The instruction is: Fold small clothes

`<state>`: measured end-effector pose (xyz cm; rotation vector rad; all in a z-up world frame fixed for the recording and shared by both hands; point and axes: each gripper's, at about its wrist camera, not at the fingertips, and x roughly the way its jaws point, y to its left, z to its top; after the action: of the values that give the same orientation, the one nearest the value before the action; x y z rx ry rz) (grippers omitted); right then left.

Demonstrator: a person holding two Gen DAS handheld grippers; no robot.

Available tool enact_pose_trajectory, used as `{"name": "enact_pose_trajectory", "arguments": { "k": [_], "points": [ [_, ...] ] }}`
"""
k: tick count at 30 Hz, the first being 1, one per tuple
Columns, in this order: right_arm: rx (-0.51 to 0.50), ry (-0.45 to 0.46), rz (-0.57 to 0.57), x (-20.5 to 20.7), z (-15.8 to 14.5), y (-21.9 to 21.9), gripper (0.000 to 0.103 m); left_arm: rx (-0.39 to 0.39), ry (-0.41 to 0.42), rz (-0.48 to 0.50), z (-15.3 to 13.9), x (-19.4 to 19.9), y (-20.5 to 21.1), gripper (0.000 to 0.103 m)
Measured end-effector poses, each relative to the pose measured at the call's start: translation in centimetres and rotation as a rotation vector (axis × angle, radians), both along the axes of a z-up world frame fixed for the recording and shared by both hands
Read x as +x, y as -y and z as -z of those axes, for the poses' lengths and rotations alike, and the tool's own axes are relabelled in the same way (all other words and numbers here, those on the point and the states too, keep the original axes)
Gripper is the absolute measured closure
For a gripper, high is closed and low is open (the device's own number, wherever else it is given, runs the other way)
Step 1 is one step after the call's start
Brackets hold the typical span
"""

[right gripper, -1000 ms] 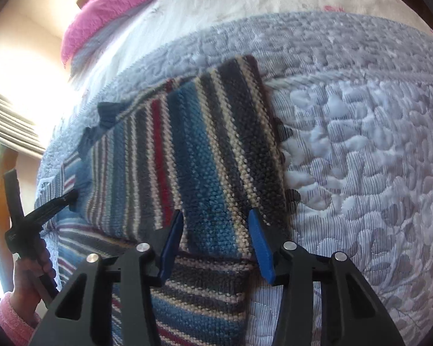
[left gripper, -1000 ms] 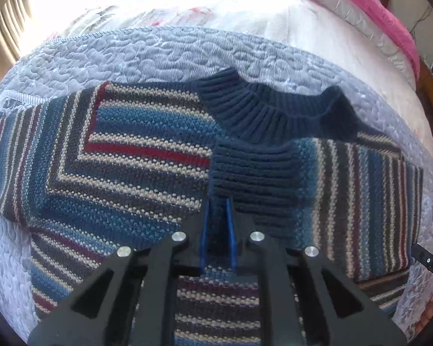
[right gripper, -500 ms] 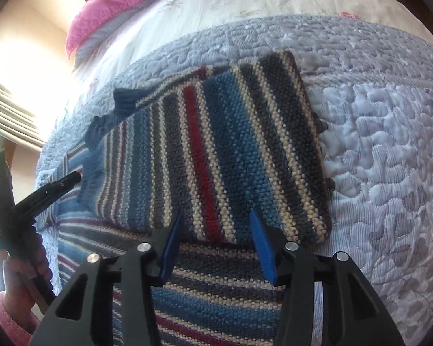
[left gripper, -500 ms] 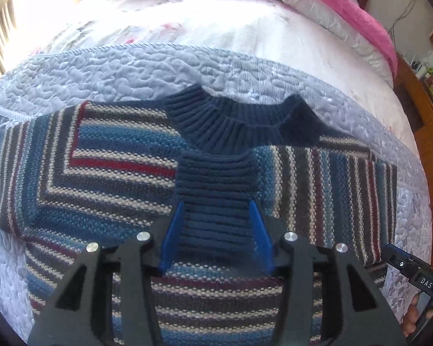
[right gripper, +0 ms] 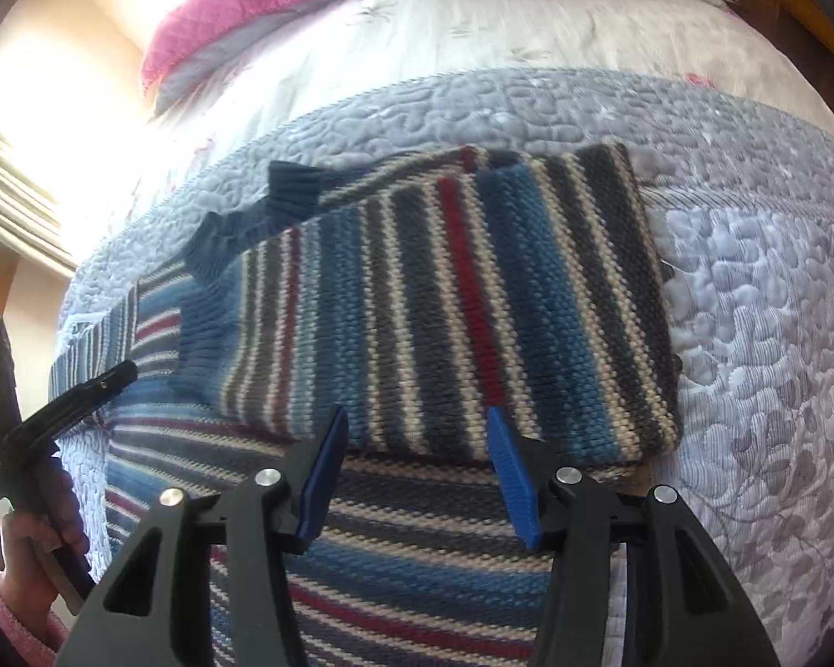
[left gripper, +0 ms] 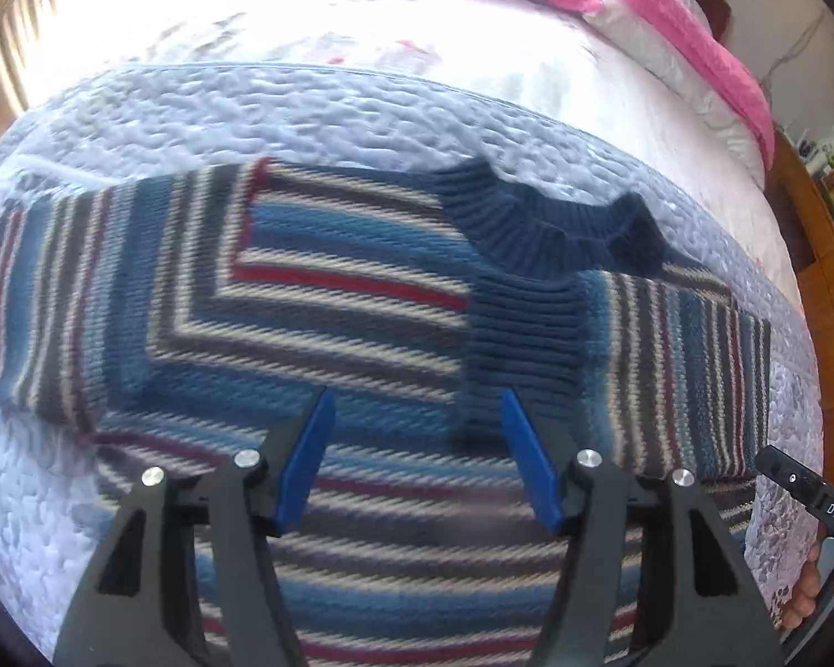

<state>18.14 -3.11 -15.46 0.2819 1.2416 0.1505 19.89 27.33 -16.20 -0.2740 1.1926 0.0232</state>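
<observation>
Now, spread wide and empty, left gripper (left gripper: pixel 417 444) with flat blue fingers (left gripper: pixel 306 461) on black angular arms, hovering above a striped sweater (left gripper: pixel 333 333); a second ago pinched narrow on the ribbed navy cuff (left gripper: pixel 522 344), half a second ago already parted, now further off and shifted leftward, cuff lying released on the chest.

Likewise splayed and holding nothing, right gripper (right gripper: pixel 417 467) with blue fingers (right gripper: pixel 509 472), poised over the folded right sleeve (right gripper: pixel 500 300); more of that sleeve in sight than a second ago, gripper drawn back from it.

Chunky knit, banded in blue, cream, charcoal and dark red; chevron stripes across the front, ribbed navy collar (left gripper: pixel 550 222) curling at its ends; right sleeve doubled across the body as a flat rectangle, left sleeve spread out sideways; all lying flat on a lilac-grey quilted bedspread (right gripper: pixel 750 333) with puffy meandering stitching.

Beyond, pale floral bedding (left gripper: pixel 361 28) and a bright pink cover (left gripper: pixel 695 44); wooden bed frame (right gripper: pixel 795 5) at the edge; hand (right gripper: pixel 33 544) in a fuzzy pink cuff gripping the left tool's handle.
</observation>
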Motion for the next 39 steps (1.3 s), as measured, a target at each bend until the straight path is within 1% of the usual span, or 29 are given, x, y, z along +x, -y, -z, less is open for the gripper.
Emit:
{"name": "enact_pose_trajectory", "arguments": {
  "k": [4,7,10,13,16,18,21,23,25,27,30,31,36,38,39],
  "points": [
    [-0.014,0.01,-0.079,0.2,-0.6,-4.5,0.046,0.038,-0.057,-0.158,-0.1,-3.5,-9.2,0.041],
    [0.006,0.004,-0.107,0.5,-0.5,-7.6,0.046,0.031,-0.088,-0.311,-0.2,-6.1,-17.1,0.041],
    [0.003,-0.007,-0.141,0.7,-0.1,-10.6,0.046,0.039,-0.108,-0.443,-0.1,-7.7,-23.8,0.041],
    [0.002,-0.018,-0.167,0.8,0.1,-12.7,0.046,0.038,-0.115,-0.554,0.1,-9.1,-30.0,0.041],
    [-0.018,-0.019,-0.185,0.9,0.3,-14.1,0.046,0.027,-0.102,-0.654,0.5,-9.8,-35.8,0.041],
    [-0.029,-0.02,-0.187,1.2,0.4,-14.6,0.045,-0.006,-0.091,-0.69,0.8,-9.8,-38.6,0.041],
    [-0.05,-0.026,-0.17,1.8,0.6,-14.5,0.045,-0.006,-0.085,-0.719,0.7,-9.5,-41.7,0.041],
    [-0.055,-0.03,-0.153,2.1,0.9,-14.2,0.045,-0.017,-0.065,-0.745,0.2,-9.7,-43.4,0.038],
    [-0.057,-0.041,-0.136,2.5,1.3,-13.9,0.045,-0.018,-0.068,-0.772,0.4,-9.9,-45.1,0.036],
    [-0.052,-0.046,-0.122,2.8,1.7,-13.9,0.045,-0.061,-0.06,-0.79,1.2,-10.0,-46.7,0.036],
    [-0.059,-0.054,-0.112,3.2,2.1,-14.0,0.045,-0.109,-0.037,-0.814,2.0,-10.0,-48.3,0.035],
    [-0.061,-0.055,-0.111,3.3,2.3,-14.0,0.045,-0.116,-0.03,-0.816,2.2,-9.8,-48.6,0.033],
    [-0.081,-0.06,-0.115,3.2,2.5,-14.1,0.045,-0.139,0.02,-0.847,2.7,-9.1,-50.2,0.033],
    [-0.081,-0.06,-0.112,3.1,2.4,-13.9,0.045,-0.14,0.031,-0.85,2.9,-8.6,-50.5,0.039],
    [-0.081,-0.06,-0.11,3.1,2.4,-13.8,0.045,-0.147,0.042,-0.85,2.9,-8.5,-50.6,0.047]
  ]
}}
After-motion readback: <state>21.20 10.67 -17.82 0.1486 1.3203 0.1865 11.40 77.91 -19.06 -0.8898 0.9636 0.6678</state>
